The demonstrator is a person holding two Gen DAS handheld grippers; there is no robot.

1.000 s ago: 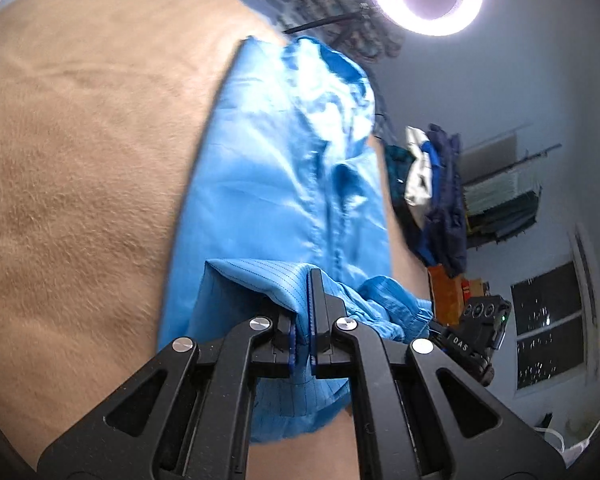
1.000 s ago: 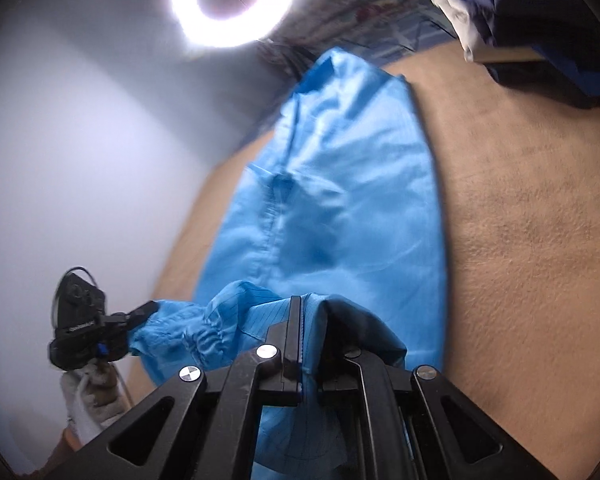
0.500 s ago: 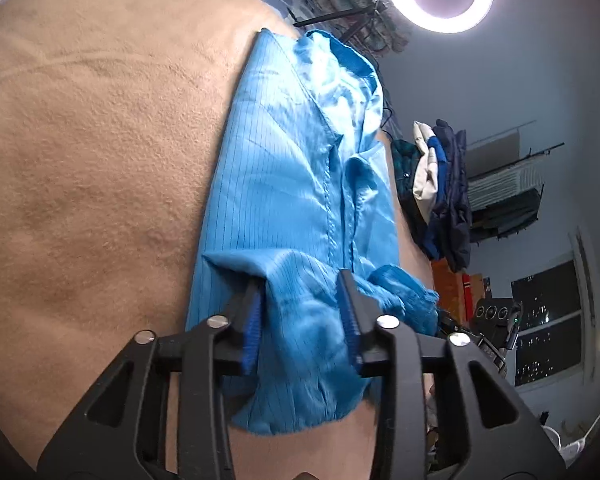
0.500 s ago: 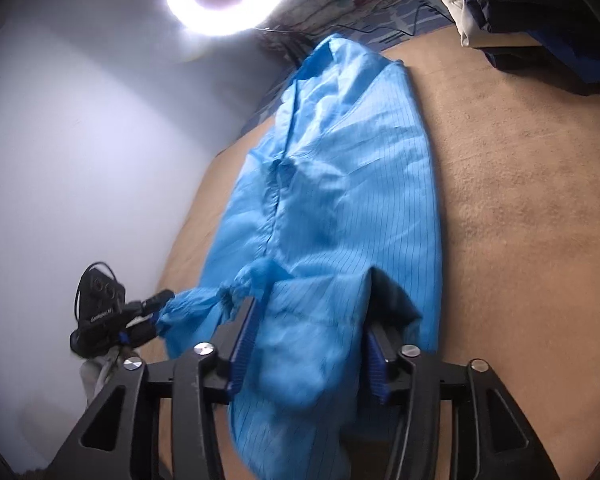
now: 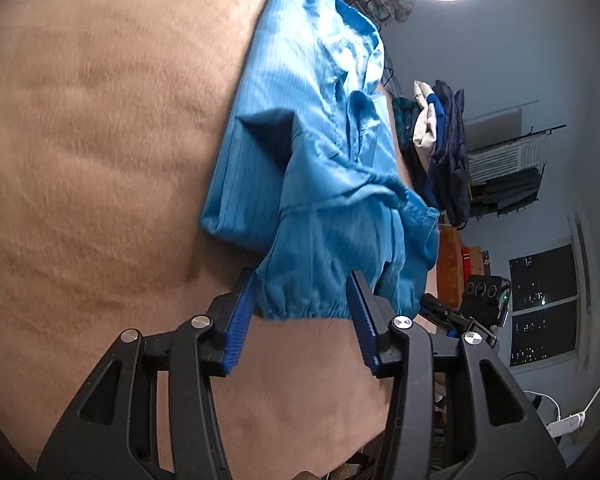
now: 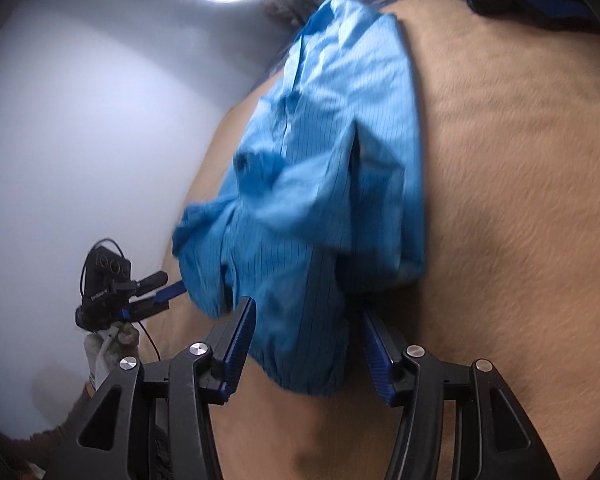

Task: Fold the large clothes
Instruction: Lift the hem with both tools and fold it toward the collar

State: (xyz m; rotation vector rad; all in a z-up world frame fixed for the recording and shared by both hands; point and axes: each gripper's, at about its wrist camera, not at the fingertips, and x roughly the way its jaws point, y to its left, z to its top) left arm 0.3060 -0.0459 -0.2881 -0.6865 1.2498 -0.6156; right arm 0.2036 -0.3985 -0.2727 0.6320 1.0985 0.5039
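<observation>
blue pinstriped garment (image 5: 300,128) | folded lengthwise, sleeves laid inward, cuffs elasticated | lying on tan blanket (image 5: 100,160)

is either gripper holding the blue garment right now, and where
Neither. Both the left gripper and right gripper are open; a cuff of the garment lies loose between each.

Tan fuzzy blanket-covered bed (image 5: 100,160) under my grippers.
On it lies the folded, striped light-blue garment (image 5: 300,128), sleeves crumpled.
</observation>
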